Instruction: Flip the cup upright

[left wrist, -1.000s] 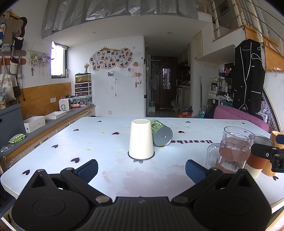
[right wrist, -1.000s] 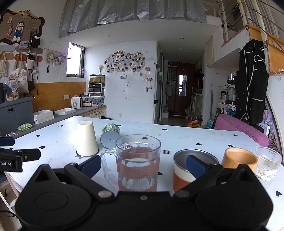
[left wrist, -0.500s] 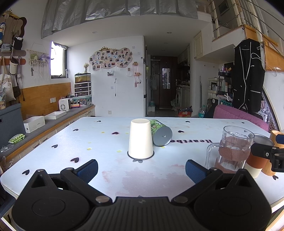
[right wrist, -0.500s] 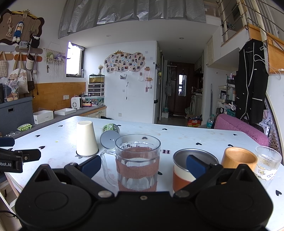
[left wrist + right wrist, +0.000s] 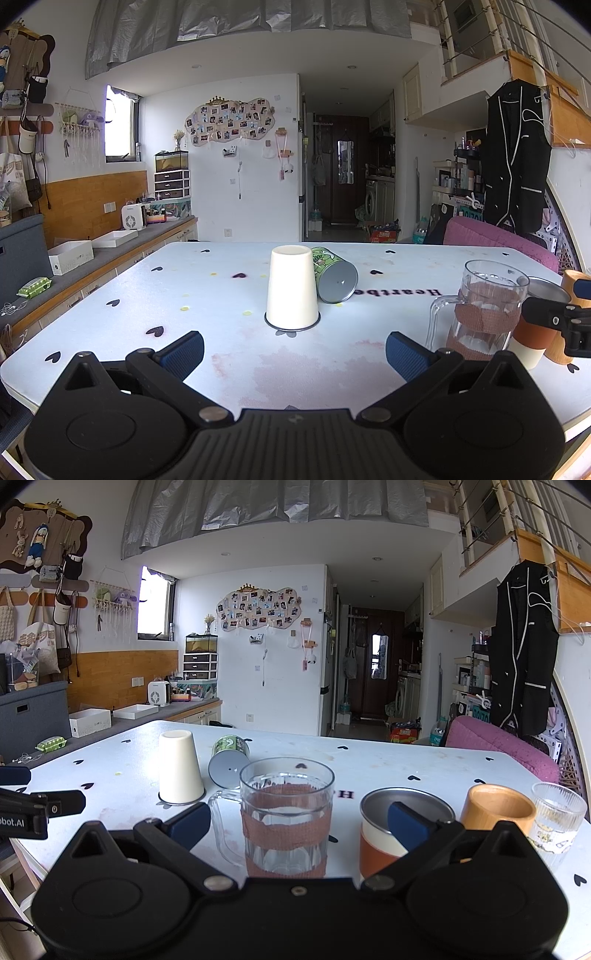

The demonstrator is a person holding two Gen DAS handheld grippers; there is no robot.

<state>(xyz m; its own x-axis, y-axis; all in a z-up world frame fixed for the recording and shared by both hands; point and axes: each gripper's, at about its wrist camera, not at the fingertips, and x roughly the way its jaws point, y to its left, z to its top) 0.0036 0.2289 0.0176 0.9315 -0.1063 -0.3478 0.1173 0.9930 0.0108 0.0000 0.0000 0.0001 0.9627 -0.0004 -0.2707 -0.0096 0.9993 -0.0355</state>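
Both tools, left tool (image 5: 294, 350) and right tool (image 5: 300, 824), gape wide; table (image 5: 221, 288) reads "Heartbe", cup (image 5: 291, 290) inverted.

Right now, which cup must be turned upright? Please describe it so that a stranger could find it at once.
On the white table with small heart prints, look toward the middle, left of the glass mug. There stands a cream cup upside down, its mouth on the table, beside a green tin lying on its side. It is the only plain, inverted cup.
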